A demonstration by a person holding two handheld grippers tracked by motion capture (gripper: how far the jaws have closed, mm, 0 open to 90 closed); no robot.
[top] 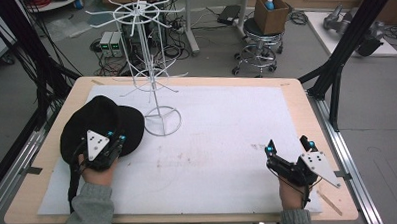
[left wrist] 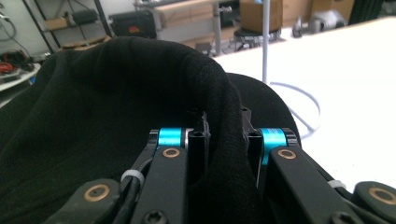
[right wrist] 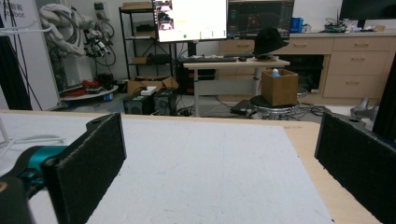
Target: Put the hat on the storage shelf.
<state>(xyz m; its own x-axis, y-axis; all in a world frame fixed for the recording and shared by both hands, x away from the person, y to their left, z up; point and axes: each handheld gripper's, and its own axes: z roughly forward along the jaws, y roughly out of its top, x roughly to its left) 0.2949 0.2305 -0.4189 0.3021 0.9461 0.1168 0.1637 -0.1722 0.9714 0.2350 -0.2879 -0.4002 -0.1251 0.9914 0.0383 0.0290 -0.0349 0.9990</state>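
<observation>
A black hat (top: 99, 123) lies at the left of the white mat (top: 222, 126). My left gripper (top: 114, 137) is at the hat's near edge, and its jaws pinch the brim. In the left gripper view the black fabric (left wrist: 102, 121) bulges up over the jaws, and a fold of the black hat brim (left wrist: 227, 158) is pressed between the two pads at my left gripper (left wrist: 226, 142). My right gripper (top: 289, 146) rests near the table's front right corner with its jaws wide apart. Nothing lies between the black pads (right wrist: 88, 163) of my right gripper (right wrist: 219, 161).
A white wire display stand (top: 152, 58) rises from a ring base (top: 162, 121) just right of the hat. The stand's pole (left wrist: 266, 42) and ring show beyond the hat. A stool with a cardboard box (top: 270, 12) stands behind the table. The wooden table edge (top: 322, 137) runs along the right.
</observation>
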